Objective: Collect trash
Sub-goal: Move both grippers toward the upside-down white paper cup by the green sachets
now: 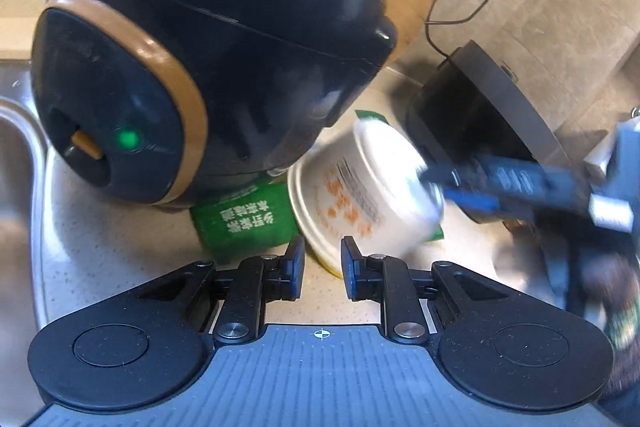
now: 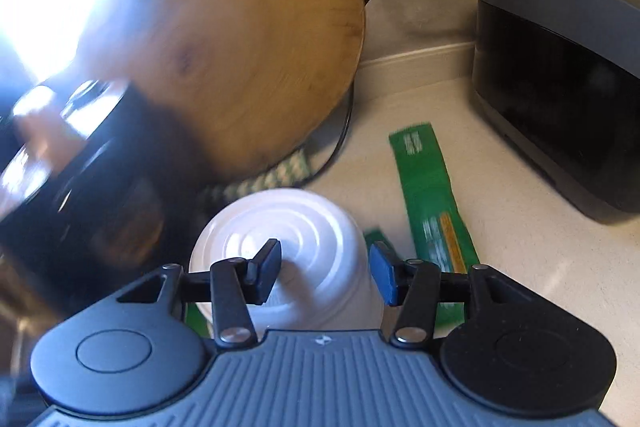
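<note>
Hovering low: right gripper (image 2: 324,269) jaws open astride overturned cup (image 2: 288,247); left gripper (image 1: 322,265) jaws open, empty.

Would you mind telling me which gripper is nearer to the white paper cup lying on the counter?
Right. The right gripper has its open fingers straddling the cup's base, apparently touching it. The left gripper sits open just short of its rim.

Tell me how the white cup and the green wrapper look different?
The white cup is round and tall, tipped on its side; the green wrapper is flat and long, lying on the counter. The cup is white with orange print in the left view; the wrapper is green with white writing. The right gripper reaches at the cup, not the wrapper. Both look like trash.
</note>
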`<control>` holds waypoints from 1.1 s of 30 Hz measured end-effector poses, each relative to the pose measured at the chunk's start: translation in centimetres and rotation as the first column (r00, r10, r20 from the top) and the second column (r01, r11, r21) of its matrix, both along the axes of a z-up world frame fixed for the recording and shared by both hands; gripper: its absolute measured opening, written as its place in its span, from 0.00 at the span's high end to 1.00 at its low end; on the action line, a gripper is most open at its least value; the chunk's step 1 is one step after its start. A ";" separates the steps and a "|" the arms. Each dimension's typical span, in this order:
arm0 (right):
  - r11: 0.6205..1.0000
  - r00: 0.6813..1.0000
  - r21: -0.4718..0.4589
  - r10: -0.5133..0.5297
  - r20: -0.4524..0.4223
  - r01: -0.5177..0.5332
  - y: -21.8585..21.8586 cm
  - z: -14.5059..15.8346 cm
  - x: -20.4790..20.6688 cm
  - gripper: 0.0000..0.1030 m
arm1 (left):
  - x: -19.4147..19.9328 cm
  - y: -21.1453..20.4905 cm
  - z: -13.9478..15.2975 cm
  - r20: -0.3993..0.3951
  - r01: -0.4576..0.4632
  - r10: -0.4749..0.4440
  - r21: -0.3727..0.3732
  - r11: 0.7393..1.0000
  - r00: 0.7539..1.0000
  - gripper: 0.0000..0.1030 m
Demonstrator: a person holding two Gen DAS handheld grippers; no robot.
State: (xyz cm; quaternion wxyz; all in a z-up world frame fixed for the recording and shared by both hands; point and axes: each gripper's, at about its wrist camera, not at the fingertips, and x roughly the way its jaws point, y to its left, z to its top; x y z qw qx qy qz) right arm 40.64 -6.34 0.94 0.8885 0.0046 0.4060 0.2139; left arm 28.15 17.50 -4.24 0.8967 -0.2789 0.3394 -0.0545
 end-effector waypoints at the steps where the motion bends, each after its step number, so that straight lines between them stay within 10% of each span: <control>1: 1.000 1.000 0.002 0.018 -0.008 -0.018 -0.5 -0.1 -1.1 0.51 | -0.1 0.1 0.0 0.000 0.000 0.000 0.000 1.000 1.000 0.78; 11: 0.999 0.997 -0.033 -0.016 0.081 0.019 -3.3 2.1 -5.9 0.53 | 0.6 -0.5 1.7 0.081 0.031 -0.030 -0.022 0.999 0.996 0.78; 18: 0.981 0.987 0.123 -0.158 0.042 0.152 -4.9 3.6 -2.3 0.53 | 2.2 -2.1 3.6 0.103 0.047 -0.047 0.010 0.999 0.994 0.78; 33: 0.974 0.977 0.075 -0.209 -0.043 0.212 -2.9 -0.5 7.9 0.53 | 6.1 -3.9 1.8 -0.051 -0.033 0.037 0.085 0.996 0.998 0.78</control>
